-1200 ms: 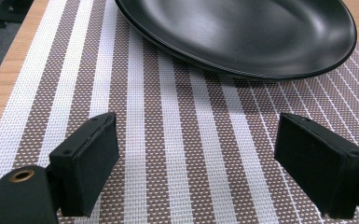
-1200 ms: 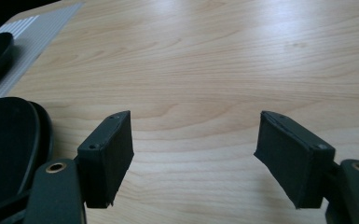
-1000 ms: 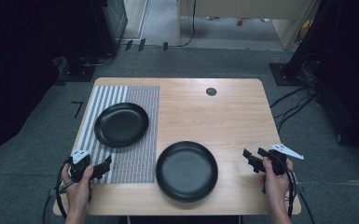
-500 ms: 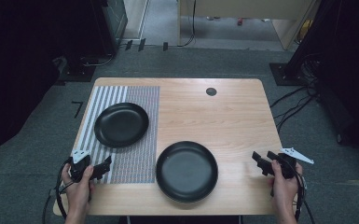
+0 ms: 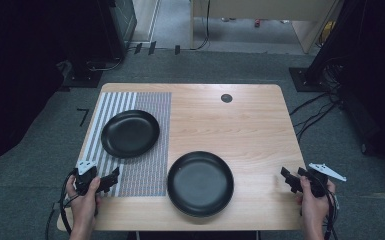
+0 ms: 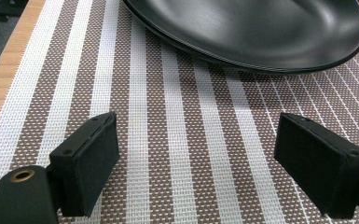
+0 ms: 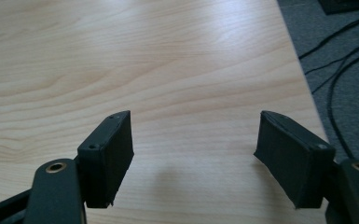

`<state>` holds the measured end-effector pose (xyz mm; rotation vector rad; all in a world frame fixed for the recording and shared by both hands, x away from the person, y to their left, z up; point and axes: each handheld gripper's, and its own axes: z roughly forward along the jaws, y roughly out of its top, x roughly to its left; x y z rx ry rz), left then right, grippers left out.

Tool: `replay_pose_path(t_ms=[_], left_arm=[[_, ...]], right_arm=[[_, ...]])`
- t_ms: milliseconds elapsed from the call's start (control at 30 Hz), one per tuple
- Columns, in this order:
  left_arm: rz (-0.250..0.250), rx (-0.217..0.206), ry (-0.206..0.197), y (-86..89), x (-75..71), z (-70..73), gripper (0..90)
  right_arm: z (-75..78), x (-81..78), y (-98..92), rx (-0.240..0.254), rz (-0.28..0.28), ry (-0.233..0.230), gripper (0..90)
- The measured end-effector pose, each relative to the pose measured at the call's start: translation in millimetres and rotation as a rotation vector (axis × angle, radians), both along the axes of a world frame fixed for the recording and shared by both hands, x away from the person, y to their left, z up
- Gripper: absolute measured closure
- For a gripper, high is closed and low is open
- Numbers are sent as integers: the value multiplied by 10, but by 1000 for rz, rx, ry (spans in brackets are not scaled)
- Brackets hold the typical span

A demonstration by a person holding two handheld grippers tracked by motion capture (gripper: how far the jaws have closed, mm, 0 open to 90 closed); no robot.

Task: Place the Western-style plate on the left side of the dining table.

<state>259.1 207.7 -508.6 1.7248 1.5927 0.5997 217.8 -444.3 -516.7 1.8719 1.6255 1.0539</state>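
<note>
2 black plates (image 5: 200, 183) on wooden table (image 5: 240, 125), grey carpet (image 5: 40, 150); both grippers (image 5: 111, 180) gape wide, empty.

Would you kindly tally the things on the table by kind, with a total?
Black plates: 2, one on the mat, one on bare wood
Striped placemat: 1
Round black table fitting: 1
Total: 4

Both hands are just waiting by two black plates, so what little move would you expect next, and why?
Probably the left tool eases forward to the rim of the plate on the mat. Its jaws stand open and empty over the striped mat, with that rim just ahead, while the right tool faces bare table.
</note>
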Motion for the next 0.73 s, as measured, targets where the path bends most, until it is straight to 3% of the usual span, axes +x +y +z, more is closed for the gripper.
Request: replay_pose_path(t_ms=[267, 567, 733], left_arm=[[3, 1, 3, -1, 5, -4, 137], [-2, 0, 9, -11, 7, -6, 137], [-3, 0, 12, -18, 9, -8, 137]], right_arm=[[-58, -34, 33, -71, -21, 26, 258], [-82, 13, 205, -230, 7, 57, 190], [-84, 21, 212, -228, 19, 64, 153]])
